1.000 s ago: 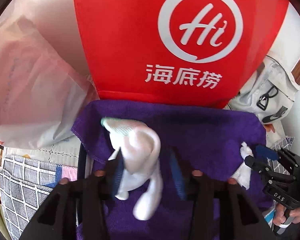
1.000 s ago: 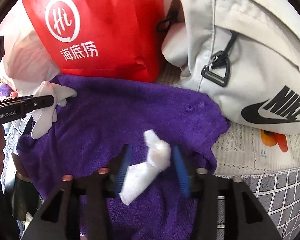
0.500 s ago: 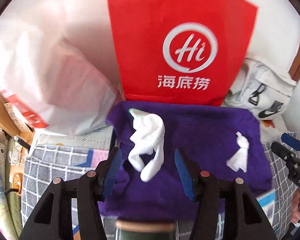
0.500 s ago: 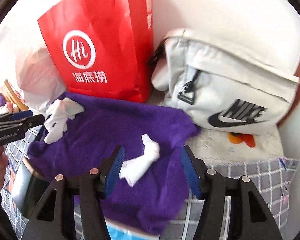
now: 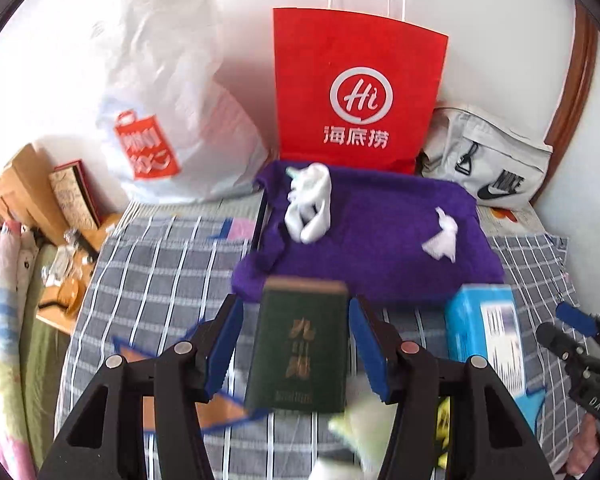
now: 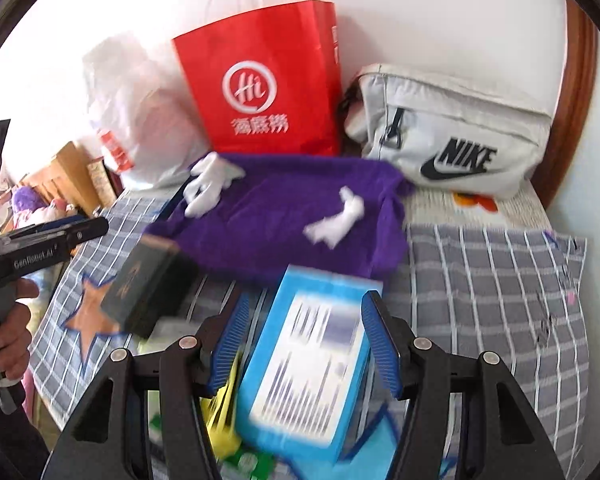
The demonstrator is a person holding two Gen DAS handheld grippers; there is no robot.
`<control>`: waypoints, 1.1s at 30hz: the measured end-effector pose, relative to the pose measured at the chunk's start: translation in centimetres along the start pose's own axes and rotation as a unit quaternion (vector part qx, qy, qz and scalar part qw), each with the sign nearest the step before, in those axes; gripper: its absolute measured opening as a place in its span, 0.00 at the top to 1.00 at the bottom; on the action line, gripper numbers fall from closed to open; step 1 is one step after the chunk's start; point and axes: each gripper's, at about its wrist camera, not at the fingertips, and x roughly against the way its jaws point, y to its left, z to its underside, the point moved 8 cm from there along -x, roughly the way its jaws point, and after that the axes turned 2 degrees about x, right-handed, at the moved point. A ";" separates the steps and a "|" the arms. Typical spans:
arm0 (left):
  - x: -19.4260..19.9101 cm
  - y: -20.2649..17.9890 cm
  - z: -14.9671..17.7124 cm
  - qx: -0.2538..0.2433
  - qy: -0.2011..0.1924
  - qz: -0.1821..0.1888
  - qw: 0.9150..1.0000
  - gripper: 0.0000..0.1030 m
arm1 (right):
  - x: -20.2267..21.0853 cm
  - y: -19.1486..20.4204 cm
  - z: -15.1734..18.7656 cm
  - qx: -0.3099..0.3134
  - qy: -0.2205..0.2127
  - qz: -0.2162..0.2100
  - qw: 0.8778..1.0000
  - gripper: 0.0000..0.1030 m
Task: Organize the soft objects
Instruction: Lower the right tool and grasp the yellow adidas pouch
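Note:
A purple towel (image 5: 380, 236) (image 6: 284, 216) lies spread on the checked bed cover in front of the red bag. A white sock (image 5: 310, 206) (image 6: 208, 184) lies on its left part and a small crumpled white cloth (image 5: 442, 240) (image 6: 336, 220) on its right part. My left gripper (image 5: 296, 344) is open and empty, pulled back above a dark green book (image 5: 300, 344). My right gripper (image 6: 300, 344) is open and empty, pulled back above a blue box (image 6: 308, 368). It also shows in the left wrist view (image 5: 580, 344).
A red paper bag (image 5: 356, 92) (image 6: 264, 88), a white plastic bag (image 5: 168, 100) and a grey Nike pouch (image 5: 488, 160) (image 6: 448, 136) stand against the wall. A wooden nightstand (image 5: 20, 196) with clutter is at the left. Yellow and green items (image 6: 224, 420) lie near me.
Both grippers have let go of the sock and the cloth, left them on the towel, and pulled back toward me. The green book and blue box have come into view.

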 end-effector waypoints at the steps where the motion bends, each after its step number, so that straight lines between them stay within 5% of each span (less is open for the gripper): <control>1: 0.5 0.3 0.9 0.002 0.000 -0.002 1.000 0.48 | 0.5 0.5 1.1 0.000 0.001 -0.003 1.000 0.43; 17: 3.0 3.2 10.3 0.019 0.017 0.034 0.999 0.48 | -0.5 6.3 10.5 0.021 0.036 -0.015 0.999 0.44; 20: 3.0 3.3 11.1 0.009 0.019 0.036 0.999 0.48 | -1.4 7.1 11.3 0.026 0.049 0.003 0.998 0.64; 33: 3.4 2.2 11.6 -0.005 0.026 0.050 0.998 0.48 | 3.8 7.5 6.8 0.038 -0.042 0.009 0.998 0.74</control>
